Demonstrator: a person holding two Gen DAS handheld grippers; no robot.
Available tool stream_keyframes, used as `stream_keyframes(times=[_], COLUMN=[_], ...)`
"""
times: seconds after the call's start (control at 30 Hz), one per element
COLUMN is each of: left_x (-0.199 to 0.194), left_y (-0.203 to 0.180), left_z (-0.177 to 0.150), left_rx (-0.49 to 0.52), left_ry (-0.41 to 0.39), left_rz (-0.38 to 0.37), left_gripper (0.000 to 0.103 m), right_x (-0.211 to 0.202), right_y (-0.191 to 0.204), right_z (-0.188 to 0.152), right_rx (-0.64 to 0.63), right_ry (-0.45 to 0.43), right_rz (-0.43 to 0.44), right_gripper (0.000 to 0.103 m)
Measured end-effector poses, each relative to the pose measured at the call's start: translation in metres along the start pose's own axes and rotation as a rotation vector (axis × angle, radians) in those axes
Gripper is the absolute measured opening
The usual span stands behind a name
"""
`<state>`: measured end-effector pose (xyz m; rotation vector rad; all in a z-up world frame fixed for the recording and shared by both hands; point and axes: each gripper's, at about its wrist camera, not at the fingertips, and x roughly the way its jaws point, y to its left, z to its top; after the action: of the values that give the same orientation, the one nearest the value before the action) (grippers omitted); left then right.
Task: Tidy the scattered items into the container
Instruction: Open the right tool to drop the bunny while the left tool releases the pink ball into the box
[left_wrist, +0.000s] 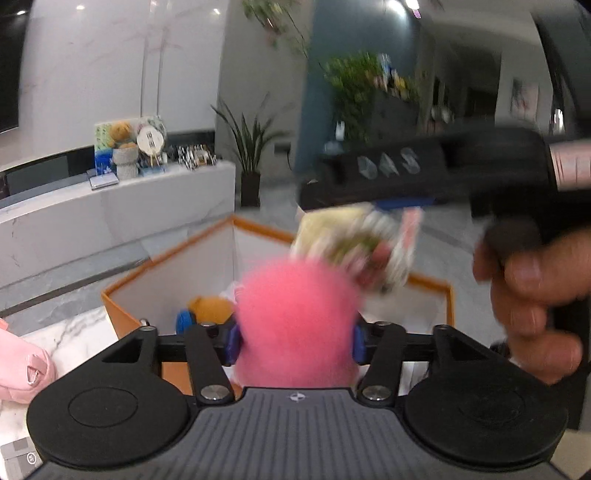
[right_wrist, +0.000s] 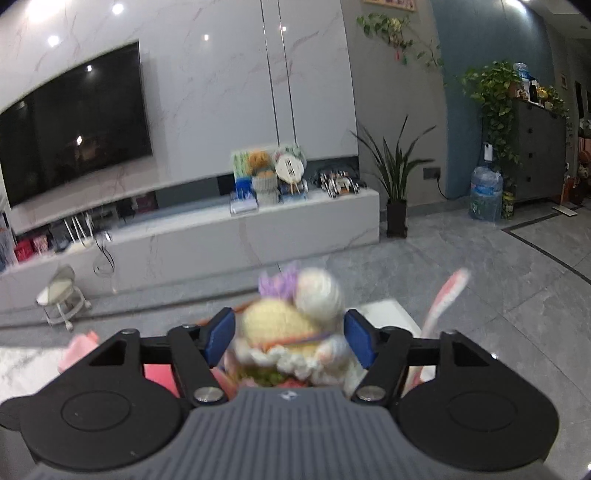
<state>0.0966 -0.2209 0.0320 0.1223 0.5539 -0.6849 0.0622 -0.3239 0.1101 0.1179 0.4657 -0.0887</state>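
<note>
My left gripper (left_wrist: 295, 341) is shut on a fluffy pink plush toy (left_wrist: 295, 317), held over the near edge of an orange-rimmed white box (left_wrist: 166, 266). A brown and blue plush (left_wrist: 207, 312) lies inside the box. My right gripper (right_wrist: 290, 338) is shut on a crocheted burger-and-bunny toy (right_wrist: 291, 325) with a pink ear (right_wrist: 445, 299). In the left wrist view that toy (left_wrist: 354, 243) hangs blurred under the right gripper's black body (left_wrist: 424, 170), above the box.
A pink bag (left_wrist: 22, 363) lies on the marble tabletop (left_wrist: 74, 332) at the left. A long white TV bench (right_wrist: 221, 236) with ornaments, a TV (right_wrist: 74, 129), potted plants (right_wrist: 397, 173), a small stool (right_wrist: 62, 295) and a water jug (right_wrist: 485, 192) stand beyond on grey floor.
</note>
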Motion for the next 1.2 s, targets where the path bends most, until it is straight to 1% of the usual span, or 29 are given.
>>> stream_keyframes(times=[0.07, 0.23, 0.43, 0.83, 1.0, 1.1, 1.2], left_x=[0.002, -0.001, -0.003, -0.004, -0.010, -0.018, -0.025], left_y=[-0.007, -0.009, -0.008, -0.007, 0.001, 0.010, 0.018], left_z=[-0.004, -0.008, -0.008, -0.002, 0.000, 0.000, 0.001], left_rx=[0.023, 0.007, -0.017, -0.006, 0.008, -0.012, -0.035], left_ry=[0.003, -0.002, 0.000, 0.002, 0.003, -0.003, -0.008], left_rz=[0.026, 0.023, 0.032, 0.031, 0.051, 0.075, 0.084], left_gripper=[0.072, 0.078, 0.079, 0.079, 0.079, 0.079, 0.079], right_x=[0.001, -0.002, -0.003, -0.006, -0.005, -0.006, -0.007], right_y=[0.000, -0.002, -0.002, 0.001, 0.006, 0.011, 0.016], right_z=[-0.002, -0.001, -0.001, -0.001, 0.000, 0.000, 0.000], right_rx=[-0.011, -0.002, -0.004, -0.008, -0.013, -0.015, -0.020], right_ry=[0.010, -0.008, -0.012, -0.016, -0.017, -0.021, -0.025], right_rz=[-0.006, -0.001, 0.001, 0.004, 0.013, 0.020, 0.026], right_gripper=[0.076, 0.076, 0.076, 0.076, 0.076, 0.076, 0.076])
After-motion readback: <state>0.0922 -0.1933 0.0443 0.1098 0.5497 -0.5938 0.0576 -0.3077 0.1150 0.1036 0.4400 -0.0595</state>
